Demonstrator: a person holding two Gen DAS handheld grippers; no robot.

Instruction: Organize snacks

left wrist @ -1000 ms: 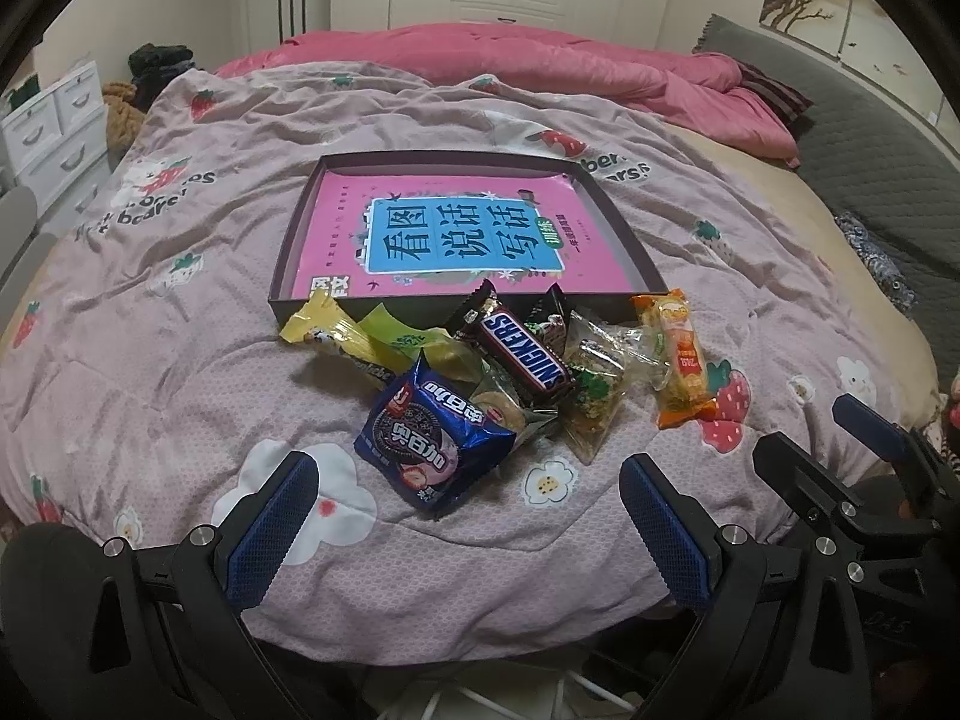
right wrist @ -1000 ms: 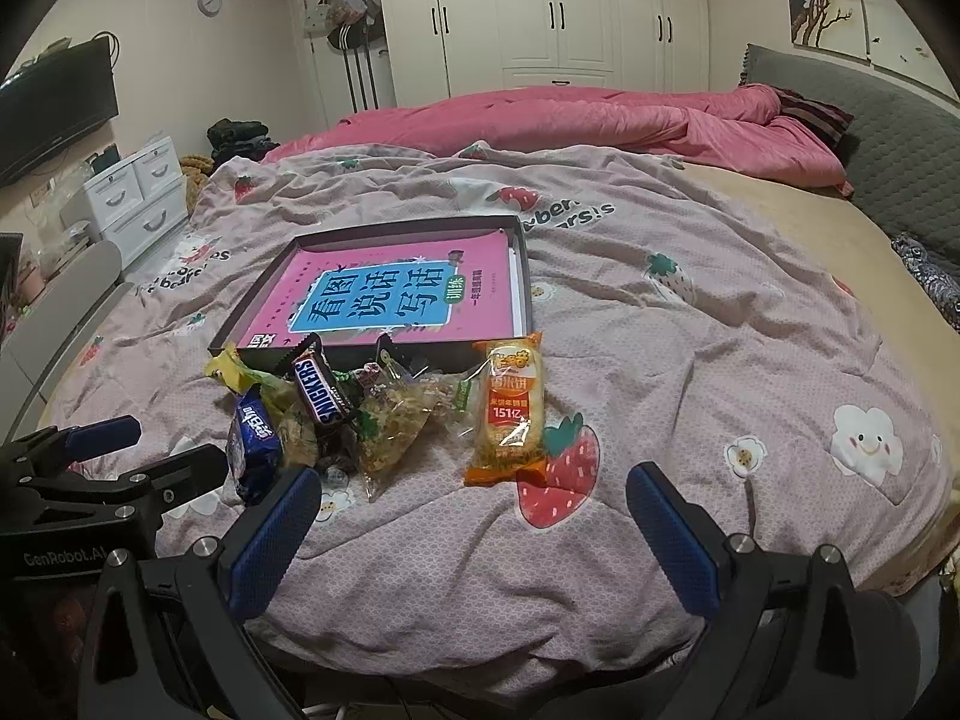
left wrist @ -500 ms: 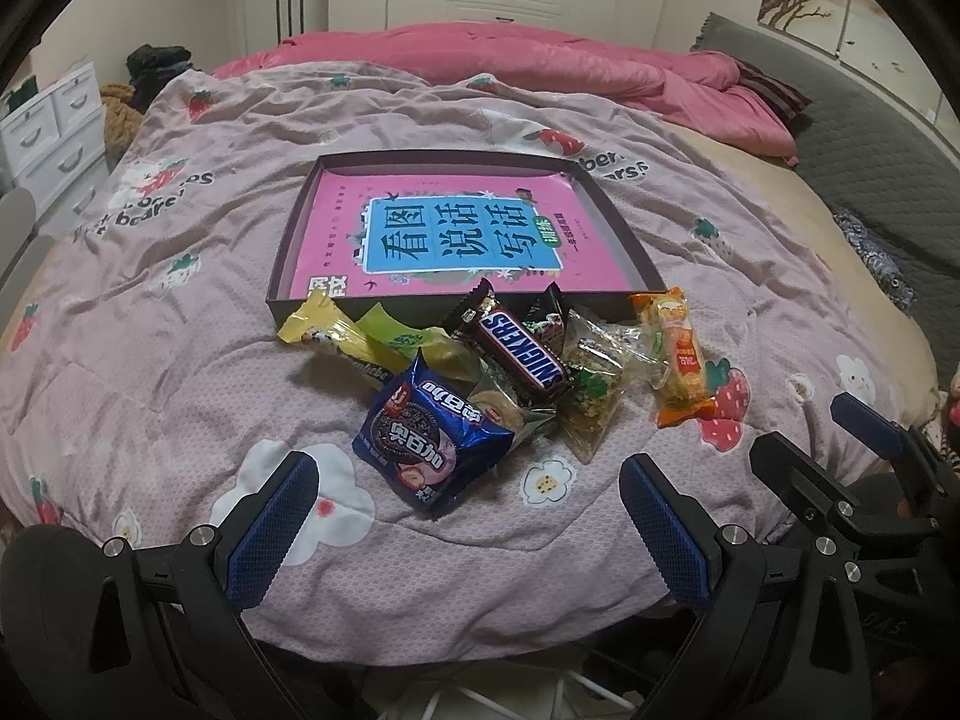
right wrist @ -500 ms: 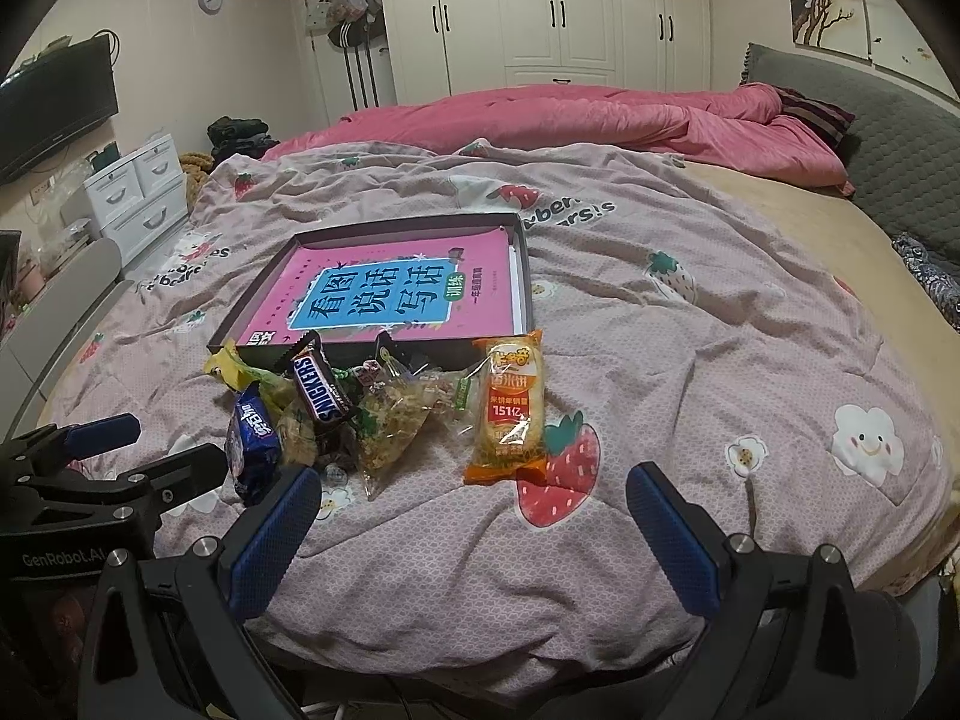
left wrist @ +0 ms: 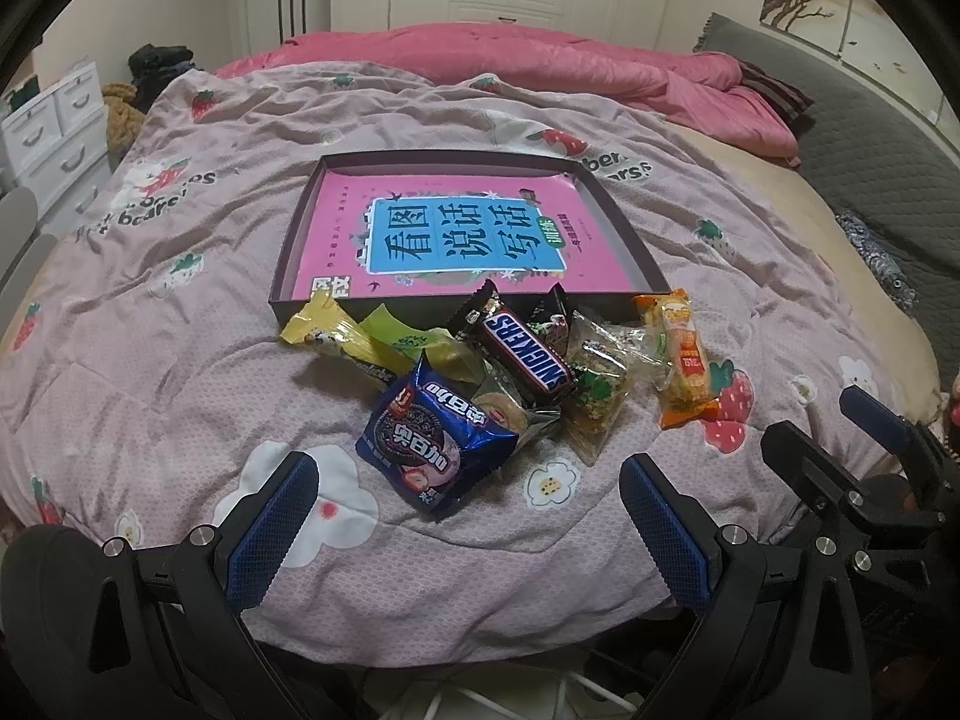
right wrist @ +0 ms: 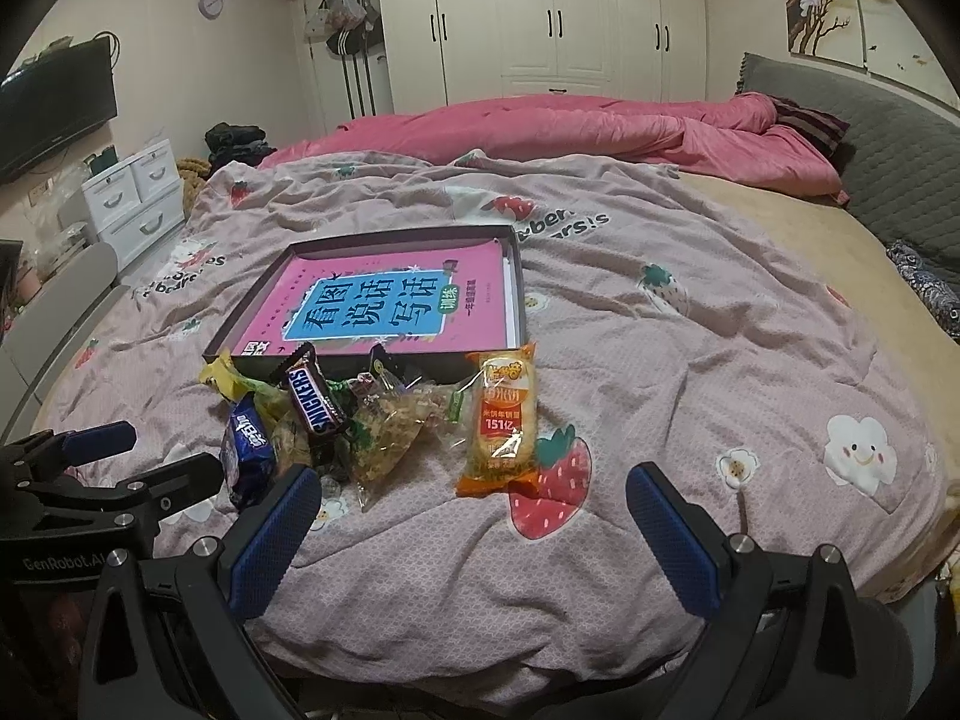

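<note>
Fingers of both tools stand spread, nothing between them: left gripper (left wrist: 468, 531) low at the bed's near edge, right gripper (right wrist: 474, 537) beside it. Just beyond lies the blue cookie pack (left wrist: 435, 435), nearest of the heap, resting partly on its neighbours. Likely light, crinkly film, contents brittle; best pinched across a crimped end seam, gently. Behind it the Snickers bar (left wrist: 522, 348), stiffer, safe to take across its middle, though the wrapper looks slick. To the right, slightly apart, the orange rice-cracker pack (right wrist: 501, 420), easiest single pick. Heap touches the front wall of the shallow box (left wrist: 624, 246), a pink book (left wrist: 462, 234) lying inside. Wall is low; lift clears it. Quilt (right wrist: 690, 360) soft, open room right of the heap.
</note>
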